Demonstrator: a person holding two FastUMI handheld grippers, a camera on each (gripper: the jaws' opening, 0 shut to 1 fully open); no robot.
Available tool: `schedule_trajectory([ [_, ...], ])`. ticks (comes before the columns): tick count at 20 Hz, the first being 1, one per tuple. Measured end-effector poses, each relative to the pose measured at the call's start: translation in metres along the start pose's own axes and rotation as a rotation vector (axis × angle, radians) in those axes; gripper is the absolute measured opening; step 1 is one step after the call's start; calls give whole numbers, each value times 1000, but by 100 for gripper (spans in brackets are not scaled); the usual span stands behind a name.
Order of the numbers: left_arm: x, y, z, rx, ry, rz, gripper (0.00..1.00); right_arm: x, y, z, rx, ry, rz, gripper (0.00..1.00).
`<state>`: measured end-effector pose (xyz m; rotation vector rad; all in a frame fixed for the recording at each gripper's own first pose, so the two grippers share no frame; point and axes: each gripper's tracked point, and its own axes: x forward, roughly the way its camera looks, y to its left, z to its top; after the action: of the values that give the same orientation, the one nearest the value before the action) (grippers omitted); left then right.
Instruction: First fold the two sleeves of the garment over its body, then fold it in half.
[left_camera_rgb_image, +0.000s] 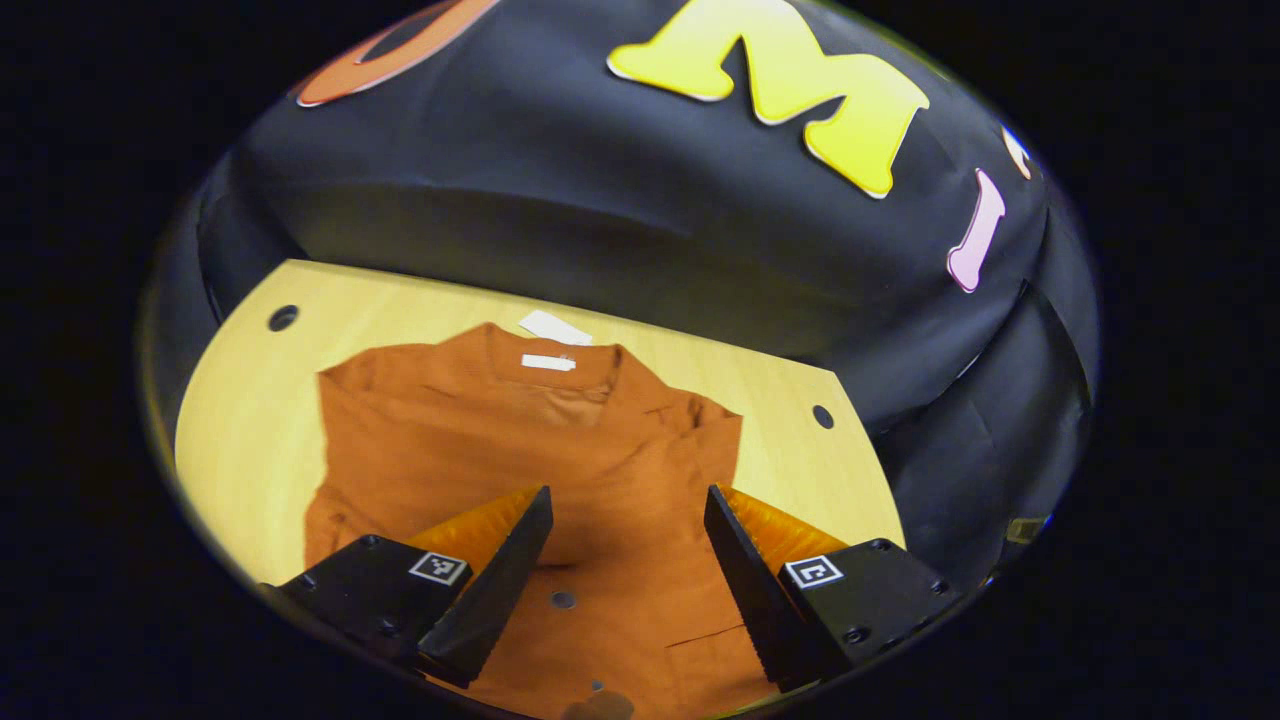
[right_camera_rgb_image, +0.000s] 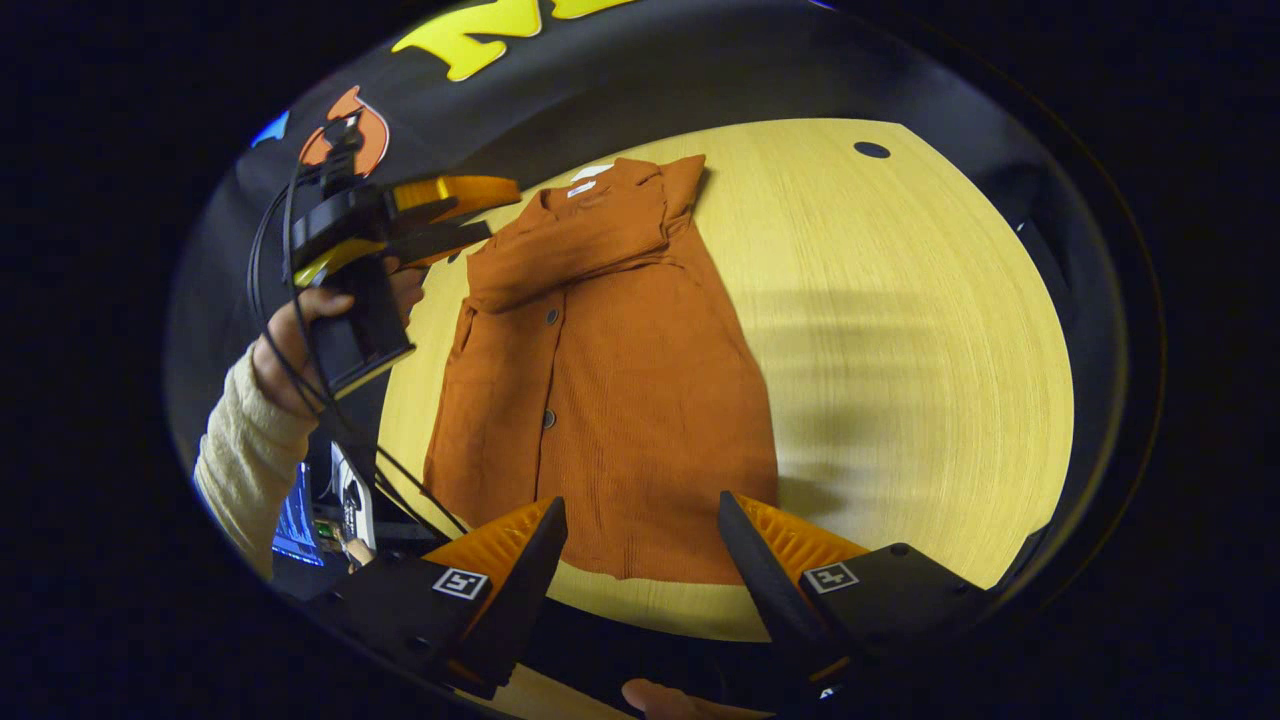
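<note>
An orange button-up garment (right_camera_rgb_image: 620, 380) lies flat on the wooden table (right_camera_rgb_image: 900, 350), collar at the far end. One sleeve (right_camera_rgb_image: 570, 250) is folded across its chest. In the right gripper view my right gripper (right_camera_rgb_image: 641, 500) hangs open above the hem at the near edge, holding nothing. My left gripper (right_camera_rgb_image: 450, 215), held by a hand, hovers beside the collar end at the upper left. In the left gripper view the left gripper (left_camera_rgb_image: 628, 492) is open over the garment (left_camera_rgb_image: 520, 440), with nothing between its fingers.
A white label (left_camera_rgb_image: 548, 362) sits at the collar and a white tag (left_camera_rgb_image: 555, 327) lies just beyond it. The table has round holes (left_camera_rgb_image: 283, 318) near its corners. Bare tabletop spreads to the garment's right. A person's cream sleeve (right_camera_rgb_image: 250, 450) and a lit screen (right_camera_rgb_image: 295, 520) are at the left.
</note>
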<state>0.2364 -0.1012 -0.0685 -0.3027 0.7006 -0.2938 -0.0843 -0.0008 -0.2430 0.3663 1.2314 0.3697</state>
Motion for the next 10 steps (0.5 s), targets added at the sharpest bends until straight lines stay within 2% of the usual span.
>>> schedule_trajectory([
  [2,-32,31,-21,5,-49,46,100,5,6,-3,-27,-12,14,98],
  [3,-47,46,-38,13,-49,66,99,8,9,-3,-51,-24,26,94],
  [4,-62,63,-57,21,-52,100,99,14,10,-2,-75,-41,26,98],
  [6,-85,94,-91,47,-42,164,99,22,6,-8,-120,-38,11,98],
  [8,-106,117,-121,60,-6,207,99,31,-2,-18,-141,-7,-20,94],
  [10,-127,140,-152,54,54,244,98,35,-7,-22,-146,12,-33,98],
])
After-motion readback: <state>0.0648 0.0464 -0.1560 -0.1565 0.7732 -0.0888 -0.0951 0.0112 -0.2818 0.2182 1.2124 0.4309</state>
